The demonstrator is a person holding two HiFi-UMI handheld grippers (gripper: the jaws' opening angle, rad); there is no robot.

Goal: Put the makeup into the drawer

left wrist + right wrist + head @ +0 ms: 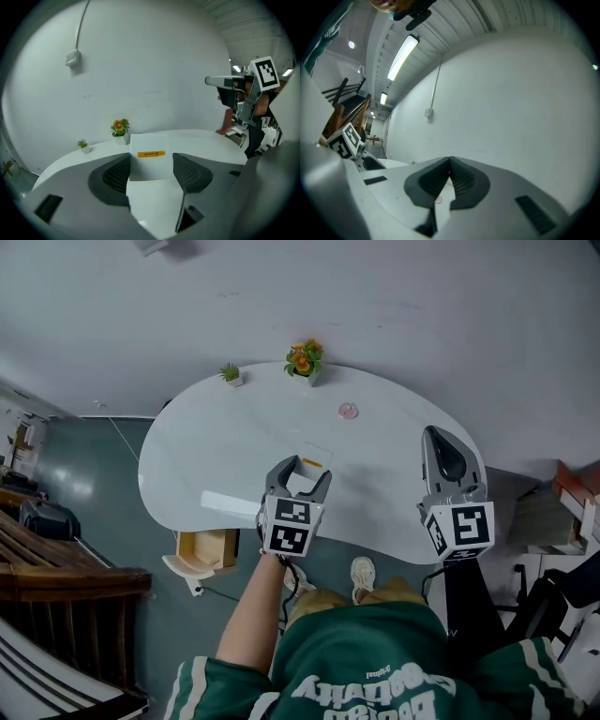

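Observation:
A white makeup box (151, 144) with an orange label sits between the mesh pads of my left gripper (151, 169), which is shut on it. In the head view the left gripper (305, 468) holds the box (315, 456) up above the near middle of the white table (216, 442). My right gripper (448, 457) hangs over the table's right end, jaws shut with nothing in them (450, 174). An open wooden drawer (208, 549) sticks out under the table's near left edge.
A pot of orange flowers (304, 359) and a small green plant (230, 373) stand at the table's far edge. A small pink item (348, 411) lies right of centre. A flat white piece (230, 503) lies near the front edge. Wooden furniture (56, 568) stands left.

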